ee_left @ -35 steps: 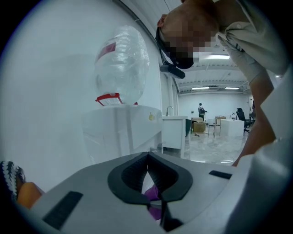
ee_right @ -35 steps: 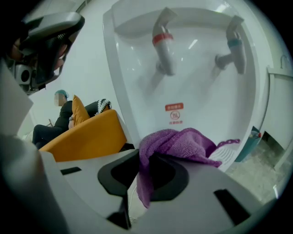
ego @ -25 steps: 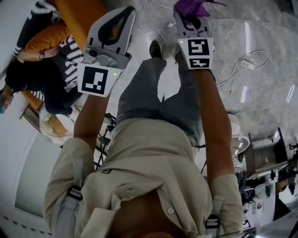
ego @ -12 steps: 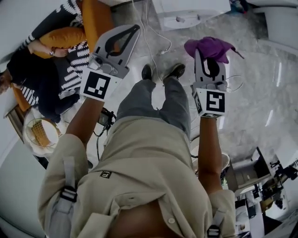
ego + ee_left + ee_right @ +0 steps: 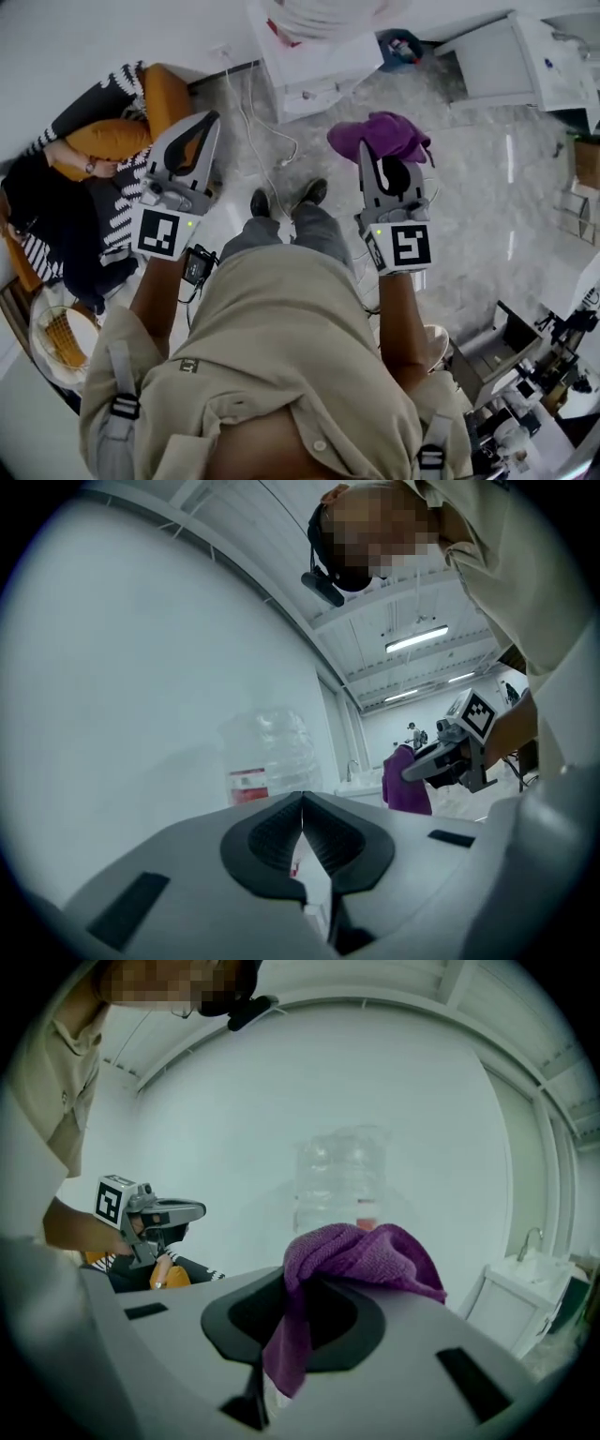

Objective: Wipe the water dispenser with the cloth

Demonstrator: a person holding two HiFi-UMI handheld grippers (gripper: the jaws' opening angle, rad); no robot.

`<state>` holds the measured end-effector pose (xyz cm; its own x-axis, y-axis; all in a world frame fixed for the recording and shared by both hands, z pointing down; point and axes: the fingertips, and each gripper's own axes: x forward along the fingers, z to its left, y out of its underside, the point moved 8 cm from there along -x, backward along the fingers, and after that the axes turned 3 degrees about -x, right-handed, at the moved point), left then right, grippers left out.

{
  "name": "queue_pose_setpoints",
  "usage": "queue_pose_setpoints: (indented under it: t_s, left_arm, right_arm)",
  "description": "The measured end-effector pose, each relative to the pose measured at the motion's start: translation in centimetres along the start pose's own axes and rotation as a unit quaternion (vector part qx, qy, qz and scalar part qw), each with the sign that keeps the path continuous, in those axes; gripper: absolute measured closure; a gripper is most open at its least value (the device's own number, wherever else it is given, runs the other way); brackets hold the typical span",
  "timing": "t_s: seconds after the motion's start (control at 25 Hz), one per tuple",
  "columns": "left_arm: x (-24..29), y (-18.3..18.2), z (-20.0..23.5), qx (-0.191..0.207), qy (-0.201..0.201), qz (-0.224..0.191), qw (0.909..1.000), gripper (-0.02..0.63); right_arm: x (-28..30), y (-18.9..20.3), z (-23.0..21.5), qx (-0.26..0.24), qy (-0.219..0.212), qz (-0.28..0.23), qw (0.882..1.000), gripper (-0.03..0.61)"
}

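Note:
The water dispenser [image 5: 314, 56] is a white cabinet with a clear bottle on top, standing against the wall at the top centre of the head view. Both gripper views show its bottle ahead [image 5: 267, 757] [image 5: 339, 1185]. My right gripper [image 5: 377, 155] is shut on a purple cloth [image 5: 380, 134], which bunches over the jaw tips [image 5: 361, 1255] and hangs down between them. My left gripper [image 5: 204, 127] is shut with nothing in it, its jaws meeting at the tip [image 5: 302, 801]. Both are held in the air short of the dispenser, above my feet.
A seated person in striped clothes [image 5: 80, 202] on an orange chair is close on the left. White cables [image 5: 253, 117] trail over the marble floor by the dispenser. A white cabinet [image 5: 516, 56] stands at the back right, a wicker basket [image 5: 58, 339] at lower left, and cluttered equipment [image 5: 539, 366] at lower right.
The view has swung forward and the dispenser has come into sight at the top. Both grippers now sit lower in the frame. The cloth stays held in the right gripper.

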<state>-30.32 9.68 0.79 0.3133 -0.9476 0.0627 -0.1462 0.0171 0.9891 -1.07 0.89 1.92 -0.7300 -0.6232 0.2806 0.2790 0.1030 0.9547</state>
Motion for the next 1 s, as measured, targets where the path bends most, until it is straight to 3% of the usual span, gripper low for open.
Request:
queue_pose_setpoints:
  t_s: [0.28,0.48,0.68,1.0]
  left_arm:
    - [-0.7,-5.2,-2.2,0.039,0.082,-0.018,0.9957,0.597]
    - [-1.4,-6.7,-3.5,0.015,0.111,-0.028,0.9933,0.597]
    - [-2.5,-7.9,-3.6,0.027,0.128,-0.025,0.9911,0.597]
    - [-5.0,-9.4,-2.4,0.018,0.122,-0.023,0.9921,0.597]
  right_arm:
    - [-4.7,-5.3,0.2,-0.019,0.032,-0.02,0.999,0.52]
    - [-6.8,-7.1,0.7,-0.007,0.048,-0.03,0.998,0.519]
    - [-8.0,-8.6,1.2,-0.007,0.067,-0.039,0.997,0.518]
    - [-9.2,-11.0,2.2,-0.005,0.08,-0.035,0.996,0.518]
